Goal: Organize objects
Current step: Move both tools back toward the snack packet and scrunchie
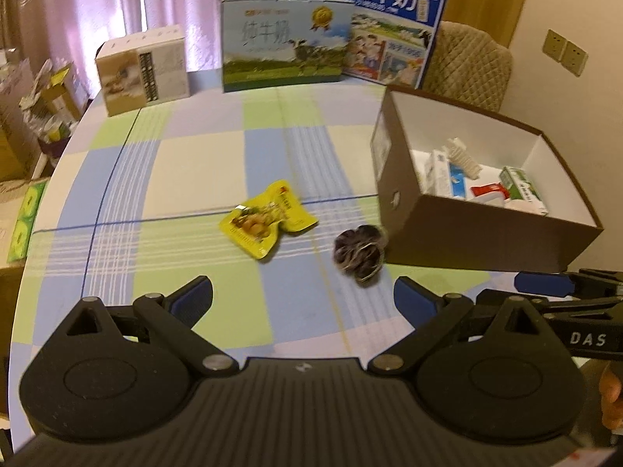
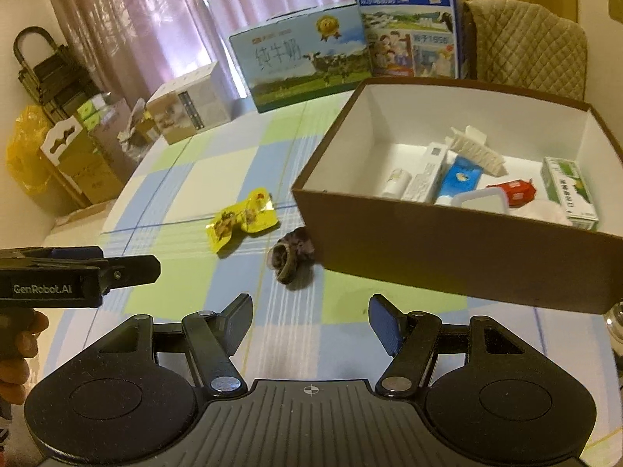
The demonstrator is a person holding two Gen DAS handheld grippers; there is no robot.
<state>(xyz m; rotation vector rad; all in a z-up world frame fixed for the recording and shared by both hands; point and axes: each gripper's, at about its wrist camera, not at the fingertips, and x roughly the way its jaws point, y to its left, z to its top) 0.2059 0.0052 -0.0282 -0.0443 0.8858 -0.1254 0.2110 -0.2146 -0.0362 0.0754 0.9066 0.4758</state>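
Both my left claw (image 1: 303, 299) and right claw (image 2: 309, 321) are spread, holding nothing. A crinkled yellow snack packet (image 1: 268, 220) and a dark fuzzy scrunchie (image 1: 360, 253) lie mid-counter, the scrunchie just beside the open brown cardboard box (image 1: 486, 233).

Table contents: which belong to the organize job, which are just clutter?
Job:
- yellow snack packet
- dark scrunchie
- brown box, partly filled
- left gripper and right gripper, both open

Just lying about:
- two milk cartons
- beige box
- quilted chair

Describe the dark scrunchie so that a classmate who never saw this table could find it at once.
Find the open brown box on the checked tablecloth. By its near left corner lies the scrunchie: dark, ruffled fabric, unlike the flat, glossy yellow snack packet further left.
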